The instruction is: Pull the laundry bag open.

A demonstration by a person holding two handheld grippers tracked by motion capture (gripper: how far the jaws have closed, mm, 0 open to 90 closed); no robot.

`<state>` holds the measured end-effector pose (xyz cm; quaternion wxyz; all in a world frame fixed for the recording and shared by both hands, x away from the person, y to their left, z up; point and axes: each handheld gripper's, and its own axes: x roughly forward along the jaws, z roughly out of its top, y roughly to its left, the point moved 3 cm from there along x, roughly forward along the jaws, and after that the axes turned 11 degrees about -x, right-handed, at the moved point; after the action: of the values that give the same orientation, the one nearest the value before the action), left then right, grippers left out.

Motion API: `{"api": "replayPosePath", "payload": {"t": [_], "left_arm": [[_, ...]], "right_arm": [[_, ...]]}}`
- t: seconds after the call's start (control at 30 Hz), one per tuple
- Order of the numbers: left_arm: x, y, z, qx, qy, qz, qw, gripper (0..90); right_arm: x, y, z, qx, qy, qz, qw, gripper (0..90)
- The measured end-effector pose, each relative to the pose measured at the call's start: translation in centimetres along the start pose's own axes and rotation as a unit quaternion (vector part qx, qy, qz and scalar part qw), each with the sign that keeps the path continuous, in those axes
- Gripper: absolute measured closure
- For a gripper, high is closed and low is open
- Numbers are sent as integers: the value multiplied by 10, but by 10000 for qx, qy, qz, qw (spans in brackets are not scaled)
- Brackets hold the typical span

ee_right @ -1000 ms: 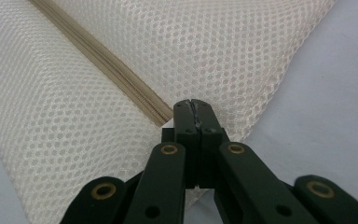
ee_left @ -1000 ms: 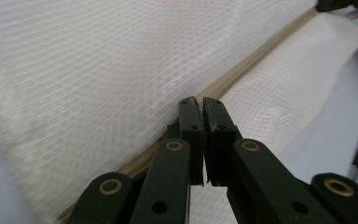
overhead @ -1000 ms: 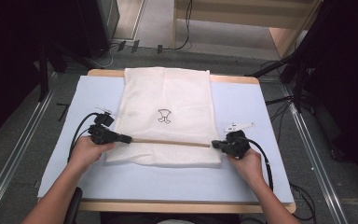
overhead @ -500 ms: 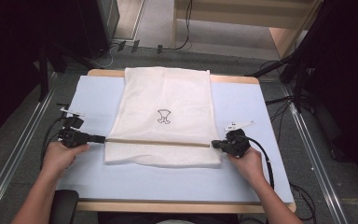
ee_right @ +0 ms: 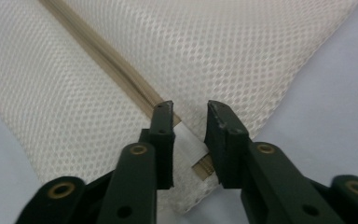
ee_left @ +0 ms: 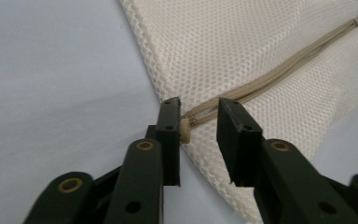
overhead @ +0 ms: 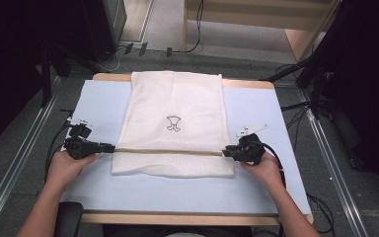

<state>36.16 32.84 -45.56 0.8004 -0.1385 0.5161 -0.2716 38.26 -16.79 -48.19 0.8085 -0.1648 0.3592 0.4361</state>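
A cream-white mesh laundry bag (overhead: 175, 123) lay flat across the middle of the pale blue tabletop (overhead: 271, 192), its long side running away from the person and its far edge reaching the tabletop's wooden rim. A small dark printed emblem (overhead: 173, 124) sat near the bag's centre. A tan zipper (overhead: 168, 151) ran straight across the bag close to its near end, from one side edge to the other.

The left hand-held gripper (overhead: 109, 147) rested at the bag's left edge, level with the zipper line and pointing inward at it. In the left gripper view its jaws had just been opening and stood apart; the small beige zipper pull (ee_left: 185, 130) lay between them, right beside the inner face of one jaw, while the other jaw stood clear of it, so nothing was pinched. The zipper tape (ee_left: 279, 70) stretched away from there over the mesh.

The right hand-held gripper (overhead: 227, 152) rested at the bag's right edge, at the opposite end of the same zipper. Its jaws had also just been opening and stood parted in the right gripper view, with the zipper's end and a white fabric tab (ee_right: 189, 142) lying in the gap, not squeezed by either pad. Both of the person's hands lay low on the tabletop, well apart, with the bag's whole width between them.
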Motion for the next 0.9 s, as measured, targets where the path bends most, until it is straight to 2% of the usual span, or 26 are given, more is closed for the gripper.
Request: {"api": "replayPosePath", "payload": {"t": [0.07, 0.13, 0.17, 0.2, 0.27, 0.33, 0.4, 0.47, 0.53, 0.57, 0.67, 0.9], "left_arm": [[-2, 2, 0, 59, -110, 117, 9999, 637], [-4, 3, 0, 43, -172, 113, 9998, 584], [-6, 6, 1, -28, -262, 114, 9996, 560], [-8, 8, 1, -69, -326, 121, 9994, 560], [-13, 14, 3, -184, -515, 213, 9983, 504], [-13, 15, 3, -180, -548, 229, 9981, 482], [-13, 19, 4, -130, -647, 407, 9970, 446], [-14, 22, 5, -72, -683, 547, 9961, 423], [-14, 23, 5, -103, -700, 561, 9959, 412], [-15, 25, 5, -133, -722, 548, 9958, 406], [-15, 25, 5, -118, -766, 558, 9954, 395], [-15, 23, 5, -83, -769, 555, 9955, 382]], "right_arm": [[-3, -3, 1, 81, -130, -40, 9999, 651], [-4, -4, 0, 106, -166, -59, 9998, 633], [-6, -8, -1, 200, -251, -103, 9994, 577], [-6, -8, -1, 200, -251, -103, 9994, 577], [-8, -15, -5, 293, -293, -205, 9989, 504], [-8, -18, -7, 340, -308, -273, 9986, 480], [-9, -26, -11, 515, -333, -373, 9974, 434], [-10, -30, -13, 613, -345, -430, 9966, 421], [-10, -33, -14, 639, -365, -448, 9963, 417], [-11, -36, -16, 781, -367, -467, 9952, 410], [-12, -39, -18, 881, -364, -494, 9942, 408], [-10, -39, -17, 842, -382, -517, 9944, 403]]}}
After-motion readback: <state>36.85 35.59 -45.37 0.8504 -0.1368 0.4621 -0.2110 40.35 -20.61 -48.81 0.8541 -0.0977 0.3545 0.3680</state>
